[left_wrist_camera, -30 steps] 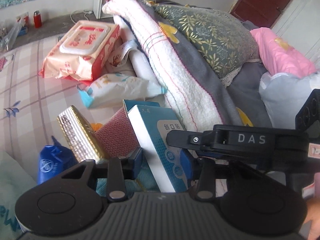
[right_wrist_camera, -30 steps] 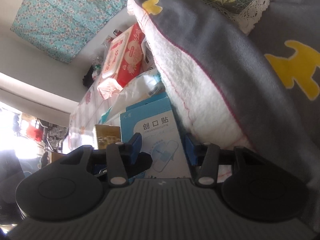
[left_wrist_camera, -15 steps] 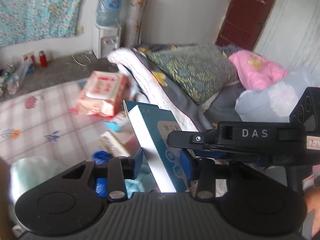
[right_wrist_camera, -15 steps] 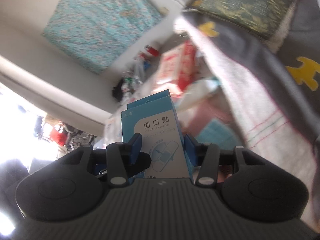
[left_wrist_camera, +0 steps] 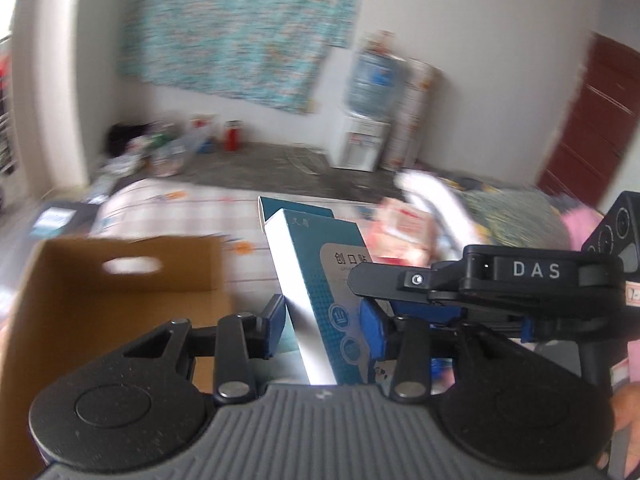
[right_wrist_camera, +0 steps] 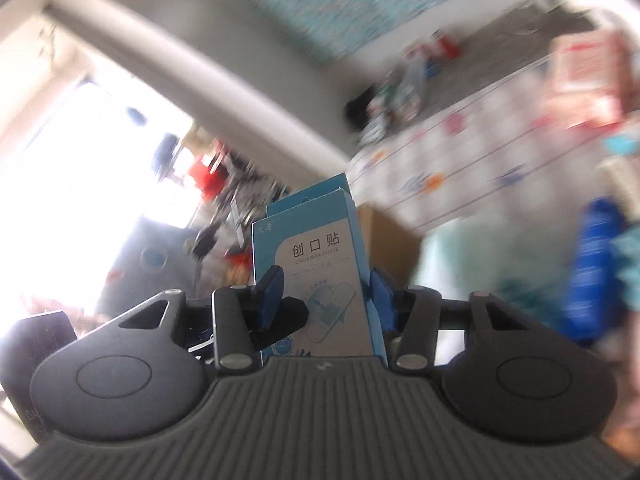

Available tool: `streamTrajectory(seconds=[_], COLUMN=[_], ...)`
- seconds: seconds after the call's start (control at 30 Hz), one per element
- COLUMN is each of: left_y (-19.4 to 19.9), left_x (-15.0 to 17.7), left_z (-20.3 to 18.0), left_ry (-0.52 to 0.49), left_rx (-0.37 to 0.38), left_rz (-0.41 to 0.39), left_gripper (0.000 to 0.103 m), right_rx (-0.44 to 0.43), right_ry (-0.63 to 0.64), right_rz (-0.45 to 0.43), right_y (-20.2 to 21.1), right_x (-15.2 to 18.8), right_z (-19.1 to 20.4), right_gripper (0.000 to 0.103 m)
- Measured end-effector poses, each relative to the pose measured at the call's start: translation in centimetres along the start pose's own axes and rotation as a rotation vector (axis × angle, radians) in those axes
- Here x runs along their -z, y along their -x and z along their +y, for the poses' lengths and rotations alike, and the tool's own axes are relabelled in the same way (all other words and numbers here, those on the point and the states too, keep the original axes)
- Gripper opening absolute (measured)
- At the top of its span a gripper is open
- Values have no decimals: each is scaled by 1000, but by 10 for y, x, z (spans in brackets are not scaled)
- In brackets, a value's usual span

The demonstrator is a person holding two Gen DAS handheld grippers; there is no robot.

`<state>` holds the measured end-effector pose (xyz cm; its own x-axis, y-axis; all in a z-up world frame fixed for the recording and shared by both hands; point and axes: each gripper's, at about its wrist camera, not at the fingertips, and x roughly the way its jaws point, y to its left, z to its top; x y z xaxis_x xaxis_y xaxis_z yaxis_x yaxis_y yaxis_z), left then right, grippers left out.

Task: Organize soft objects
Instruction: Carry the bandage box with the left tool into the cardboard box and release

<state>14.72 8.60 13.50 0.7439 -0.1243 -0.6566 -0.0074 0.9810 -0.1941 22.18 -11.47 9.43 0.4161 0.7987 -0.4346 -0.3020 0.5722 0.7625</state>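
Cardboard box [left_wrist_camera: 120, 276] sits left of the blue carton [left_wrist_camera: 320, 292] both claws [left_wrist_camera: 322, 326] [right_wrist_camera: 326, 294] clamp.

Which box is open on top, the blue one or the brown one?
The brown cardboard box: its top is open and you can see inside. The blue box, pinched by both grippers, looks closed.

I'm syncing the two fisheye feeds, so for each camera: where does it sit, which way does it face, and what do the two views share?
Left wrist: on the left gripper, facing the far wall's turquoise floral cloth over an open brown cardboard carton; its fingers, the crossing right gripper and a bit of hand show.
Right wrist: on the right gripper, tilted, facing the bright window and checked bedsheet; its fingers and the left gripper's fingertip show.
Shared: the blue-and-white plaster box, clamped by both grippers.
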Motion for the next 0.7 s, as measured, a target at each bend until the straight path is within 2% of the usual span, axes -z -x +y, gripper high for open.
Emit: streamTrajectory(seconds=[0.17, 0.3, 0.47, 0.6, 0.7], left_y=[-2, -24, -65, -104, -137], left_x=[6, 5, 2, 7, 10], left_z=[70, 104, 136, 160, 173], left_ry=[93, 135, 165, 204, 220], left_rx=[-81, -97, -84, -37, -44], left_rz=[24, 65, 126, 217, 282], left_gripper=[42, 42, 42, 43, 39], right_rx=[-5, 39, 118, 194, 168], right_ry=[17, 21, 12, 17, 8], right_rz=[104, 148, 161, 166, 162], right_y=[-69, -111, -160, -192, -198], right_x=[16, 25, 20, 9, 4], right_z=[43, 59, 45, 22, 11], right_gripper=[48, 48, 48, 50, 49])
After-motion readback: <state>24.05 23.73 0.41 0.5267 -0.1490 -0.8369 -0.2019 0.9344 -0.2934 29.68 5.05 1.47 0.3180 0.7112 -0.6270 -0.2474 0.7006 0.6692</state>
